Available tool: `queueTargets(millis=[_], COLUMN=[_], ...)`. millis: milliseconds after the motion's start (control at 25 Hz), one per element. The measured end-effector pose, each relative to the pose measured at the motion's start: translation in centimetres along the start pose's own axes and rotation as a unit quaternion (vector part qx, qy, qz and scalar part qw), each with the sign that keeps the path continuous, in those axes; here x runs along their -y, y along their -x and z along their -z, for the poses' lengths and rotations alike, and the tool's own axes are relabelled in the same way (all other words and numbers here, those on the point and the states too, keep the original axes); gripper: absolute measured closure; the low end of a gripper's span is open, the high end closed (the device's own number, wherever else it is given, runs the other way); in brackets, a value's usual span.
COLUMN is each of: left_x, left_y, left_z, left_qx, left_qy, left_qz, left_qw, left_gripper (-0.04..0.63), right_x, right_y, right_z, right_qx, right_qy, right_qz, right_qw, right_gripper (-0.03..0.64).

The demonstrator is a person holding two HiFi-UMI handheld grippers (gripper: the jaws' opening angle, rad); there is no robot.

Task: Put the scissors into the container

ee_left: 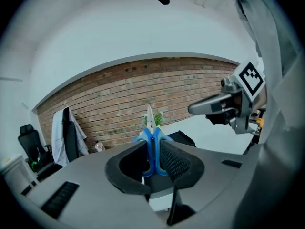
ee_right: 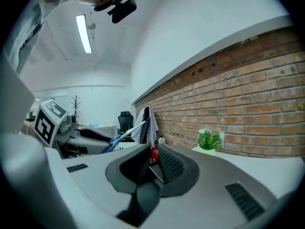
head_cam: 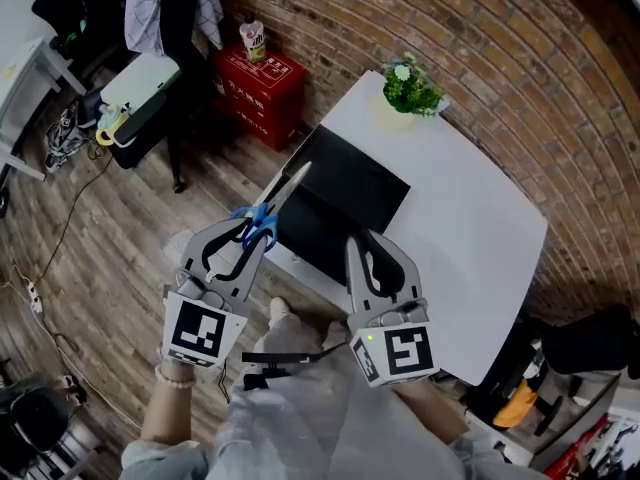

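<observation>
The black container [head_cam: 345, 203] is so dark that its inside cannot be made out, and the right tongs [head_cam: 370, 245] cover part of its near edge. They stand slightly parted and empty. Just left of the container, the left tongs [head_cam: 257, 231] clench the blue handles of the scissors [head_cam: 286, 192], whose blades point up toward it. Beyond the container a potted plant [head_cam: 410, 86] stands on the white counter [head_cam: 470, 218]. Left of the container, a red box [head_cam: 258, 80] sits on the floor.

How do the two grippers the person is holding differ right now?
The left gripper clamps blue-handled scissors, blades pointing ahead; the right gripper holds nothing. The left gripper's jaws press the handles; the right gripper's stand slightly apart. Both are grey with a square-marker cube.
</observation>
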State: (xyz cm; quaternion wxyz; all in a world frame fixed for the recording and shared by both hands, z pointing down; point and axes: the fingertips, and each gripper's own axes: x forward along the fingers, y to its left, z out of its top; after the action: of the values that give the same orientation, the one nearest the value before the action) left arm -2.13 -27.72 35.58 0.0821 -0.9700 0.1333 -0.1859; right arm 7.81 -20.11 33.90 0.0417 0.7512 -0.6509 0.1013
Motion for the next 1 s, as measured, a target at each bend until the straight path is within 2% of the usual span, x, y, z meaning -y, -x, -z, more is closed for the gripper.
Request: queueTargets(millis=[160,360,480,600,840,1000], left_x=[1.6,3.6,4.6,5.7,8.5,9.3], left_y=[-2.2,-5.5,-7.2,-8.6,-10.5,-11.6], left_z=[1.3,3.4,5.3,7.3,10.5,11.8], left_qx=[-0.030,-0.067,-0.091,-0.116,-0.155,-0.173], left_qy=[-0.060,-0.138,-0.178,-0.215,-0.262,-0.284], left_qz=[0.066,0.151,0.198,0.243,0.327,0.361], left_qw=[0.9955,0.9765,0.9595,0.9387,0.8946,0.8713], left_gripper=[0.494,0.494,0.494,0.494,0.494,0.494], right_x=[2.8,6.0,7.5,8.8,10.7,11.2], right_y=[2.0,3.9,4.6,5.4,6.8,7.4], right_z=[-1.4,-2.0,-1.4,-0.8,0.6,1.2], right_qx=[0.016,0.022,0.019,0.015,0.006,0.001], right_qy=[0.006,0.007,-0.011,-0.018,-0.034,-0.039], right_qz=[0.051,0.102,0.129,0.153,0.188,0.203], right_qw=[0.999,0.994,0.991,0.988,0.982,0.978], right_gripper=[0.545,0.545,0.546,0.546,0.546,0.546])
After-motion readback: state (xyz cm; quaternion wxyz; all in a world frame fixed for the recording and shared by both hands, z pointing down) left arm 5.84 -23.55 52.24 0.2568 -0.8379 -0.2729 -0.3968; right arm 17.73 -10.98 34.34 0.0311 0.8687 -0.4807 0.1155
